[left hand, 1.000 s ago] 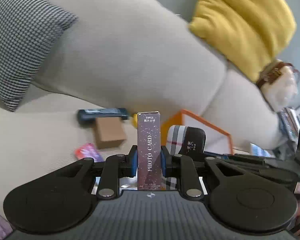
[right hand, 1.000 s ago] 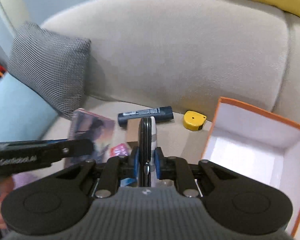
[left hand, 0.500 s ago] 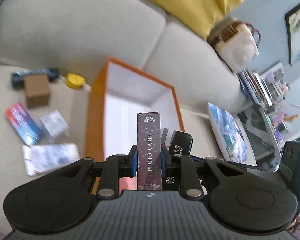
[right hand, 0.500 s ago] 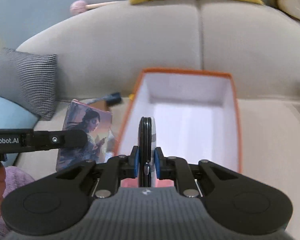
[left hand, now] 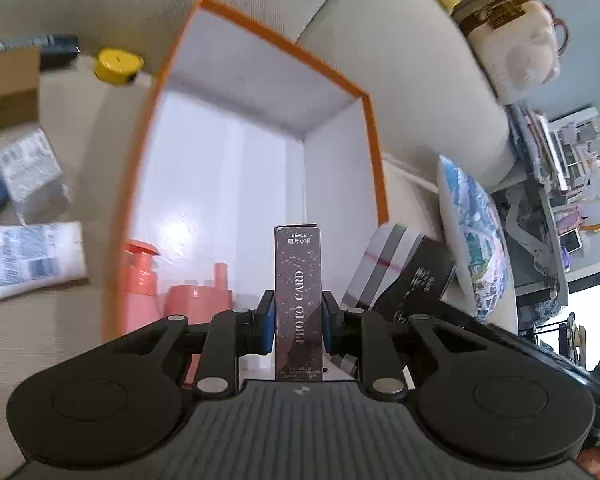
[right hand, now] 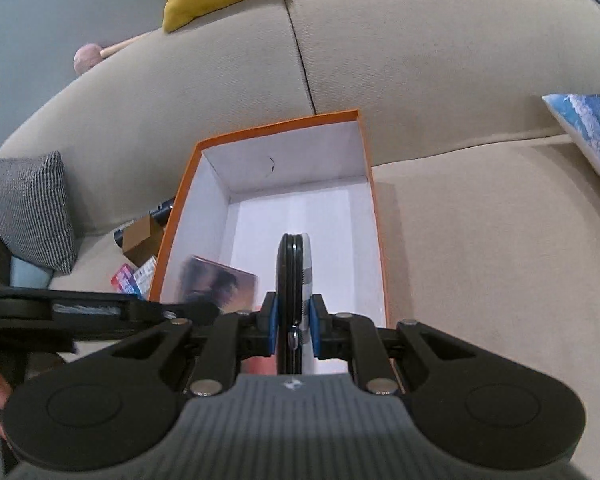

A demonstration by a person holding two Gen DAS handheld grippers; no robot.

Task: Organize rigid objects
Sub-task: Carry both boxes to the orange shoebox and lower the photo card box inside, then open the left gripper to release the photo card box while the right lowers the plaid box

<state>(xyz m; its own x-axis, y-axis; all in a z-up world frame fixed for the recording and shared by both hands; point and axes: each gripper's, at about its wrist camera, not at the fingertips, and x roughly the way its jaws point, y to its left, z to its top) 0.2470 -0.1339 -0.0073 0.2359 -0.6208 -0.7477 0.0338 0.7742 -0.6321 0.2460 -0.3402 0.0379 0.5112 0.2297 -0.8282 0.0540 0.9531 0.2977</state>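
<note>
Orange box (right hand: pixel 172 220) floor lies mostly bare (pink bottles (left hand: pixel 198 300) near edge); jaws pinching photo-card box (left hand: pixel 299 304) and black disc (right hand: pixel 292 280).

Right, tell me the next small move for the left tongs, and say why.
Probably lower the left tongs a little further into the orange box and only then let go. They are shut on the photo card box, which stands upright over the white floor just beside the pink bottles, with bare floor beyond it to set it down.
</note>
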